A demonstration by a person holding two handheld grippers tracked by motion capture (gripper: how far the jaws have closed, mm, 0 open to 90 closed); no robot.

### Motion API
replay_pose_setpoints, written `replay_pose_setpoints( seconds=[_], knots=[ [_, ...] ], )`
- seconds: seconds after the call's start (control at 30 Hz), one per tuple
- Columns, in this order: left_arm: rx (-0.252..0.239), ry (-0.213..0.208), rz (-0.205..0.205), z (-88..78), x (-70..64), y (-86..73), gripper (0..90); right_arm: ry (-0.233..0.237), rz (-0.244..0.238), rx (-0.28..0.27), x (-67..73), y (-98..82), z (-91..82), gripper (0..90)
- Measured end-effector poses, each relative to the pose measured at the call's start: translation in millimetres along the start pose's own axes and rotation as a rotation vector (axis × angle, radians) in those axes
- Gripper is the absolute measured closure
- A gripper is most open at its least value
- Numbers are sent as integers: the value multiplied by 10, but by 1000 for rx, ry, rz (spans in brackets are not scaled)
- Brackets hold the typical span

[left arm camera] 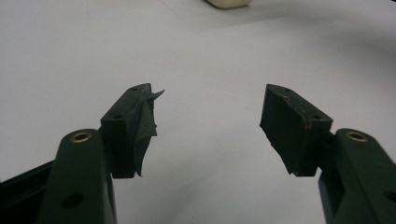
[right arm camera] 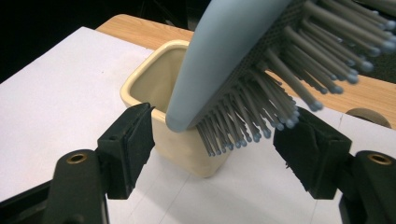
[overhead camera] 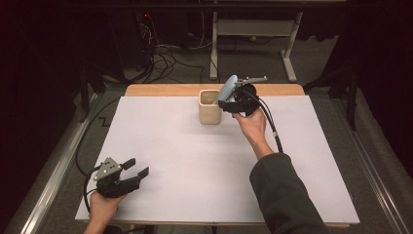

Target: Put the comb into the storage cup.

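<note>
Right gripper view looks along the jaws at a blue hairbrush [right arm camera: 224, 51] whose back faces the left jaw and whose grey bristles, tipped with pale blue beads, fan toward the right jaw. The brush leans out of a cream square cup [right arm camera: 154, 88], its lower end near the cup's rim; whether it touches the rim cannot be told. The right gripper [right arm camera: 212, 140] has its jaws spread wide on either side of the brush, and neither pad presses on it, so the brush is released. In the high view the cup [overhead camera: 209, 109] stands on the white sheet near the far edge of the table [overhead camera: 160, 90], a little right of the middle, with the brush [overhead camera: 227, 88] slanting up and to the right out of it, and the right gripper [overhead camera: 228, 104] just beside the cup's right side, held by a hand with a dark sleeve. The left gripper [overhead camera: 137, 168] rests well apart near the near left corner of the sheet. Its jaws stand open over bare white sheet [left arm camera: 210, 56], with nothing between them.
</note>
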State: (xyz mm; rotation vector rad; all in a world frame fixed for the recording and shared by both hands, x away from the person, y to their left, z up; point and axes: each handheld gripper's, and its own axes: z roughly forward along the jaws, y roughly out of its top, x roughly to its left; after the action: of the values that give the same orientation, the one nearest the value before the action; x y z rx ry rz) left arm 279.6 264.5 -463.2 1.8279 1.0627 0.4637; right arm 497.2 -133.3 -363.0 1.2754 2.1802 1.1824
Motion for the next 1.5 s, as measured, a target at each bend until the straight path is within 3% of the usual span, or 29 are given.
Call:
replay_pose_setpoints(
  seconds=[0.77, 1.5],
  knots=[
    [0, 6, 1, 1, -2, -2, 356, -13, -46, -3, -23, -23, -149, 294],
    [-1, 7, 1, -3, 1, -5, 356, -13, -48, -7, -104, -139, -291, 296]
  ],
)
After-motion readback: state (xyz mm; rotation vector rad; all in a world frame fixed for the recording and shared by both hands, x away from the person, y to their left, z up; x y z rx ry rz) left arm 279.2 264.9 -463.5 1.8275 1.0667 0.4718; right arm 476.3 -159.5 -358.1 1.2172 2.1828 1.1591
